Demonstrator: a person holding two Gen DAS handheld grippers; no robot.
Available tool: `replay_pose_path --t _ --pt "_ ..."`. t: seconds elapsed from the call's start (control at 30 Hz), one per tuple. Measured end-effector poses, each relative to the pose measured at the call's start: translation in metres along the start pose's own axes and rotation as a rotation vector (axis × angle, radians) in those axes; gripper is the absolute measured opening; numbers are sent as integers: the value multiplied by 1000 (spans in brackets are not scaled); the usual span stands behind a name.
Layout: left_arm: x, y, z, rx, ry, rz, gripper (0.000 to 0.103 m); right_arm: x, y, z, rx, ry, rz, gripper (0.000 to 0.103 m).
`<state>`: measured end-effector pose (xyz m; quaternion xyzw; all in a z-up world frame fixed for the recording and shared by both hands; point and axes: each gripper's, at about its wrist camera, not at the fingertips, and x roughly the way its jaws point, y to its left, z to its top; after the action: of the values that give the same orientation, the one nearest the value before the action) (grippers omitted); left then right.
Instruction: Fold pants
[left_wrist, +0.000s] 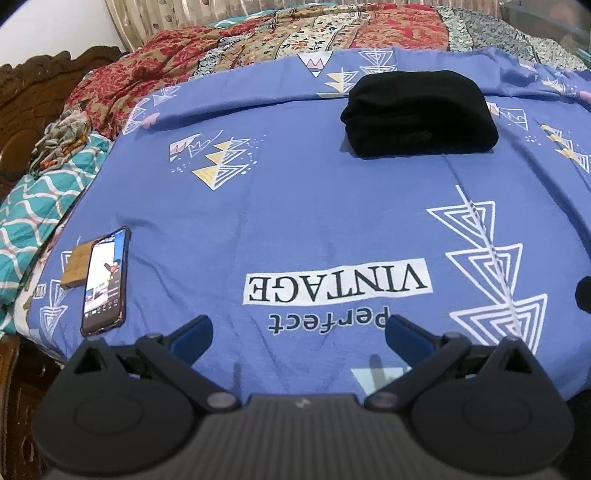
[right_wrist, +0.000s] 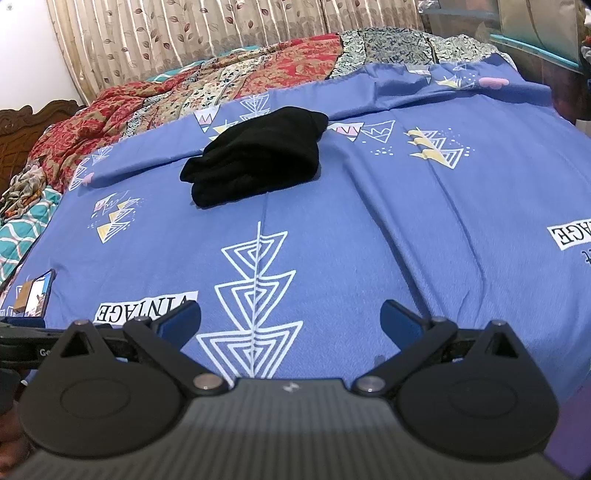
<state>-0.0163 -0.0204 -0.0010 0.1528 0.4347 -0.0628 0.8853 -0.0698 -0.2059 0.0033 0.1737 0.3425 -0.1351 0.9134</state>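
Note:
The black pants lie folded into a compact bundle on the far part of the blue printed bedsheet. In the right wrist view the same pants sit left of centre, well beyond the fingers. My left gripper hovers open near the bed's front edge, over the "Perfect VINTAGE" print, with nothing between its blue pads. My right gripper is also open and empty, above a white triangle pattern. Both grippers are far short of the pants.
A phone with a lit screen lies on the sheet at the front left, beside a small wooden block. A red patterned quilt is bunched along the far side. A carved wooden headboard stands left; curtains hang behind.

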Motion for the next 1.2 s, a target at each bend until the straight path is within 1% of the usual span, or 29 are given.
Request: replay_pose_path --t 0.6,0.83,1.2 --pt "7 1 -2 17 23 17 103 2 -7 1 12 14 9 103" --pt "7 1 -2 26 18 33 103 3 -8 1 16 19 12 103" --pt "7 0 -3 35 14 37 103 3 -8 0 19 22 13 103"
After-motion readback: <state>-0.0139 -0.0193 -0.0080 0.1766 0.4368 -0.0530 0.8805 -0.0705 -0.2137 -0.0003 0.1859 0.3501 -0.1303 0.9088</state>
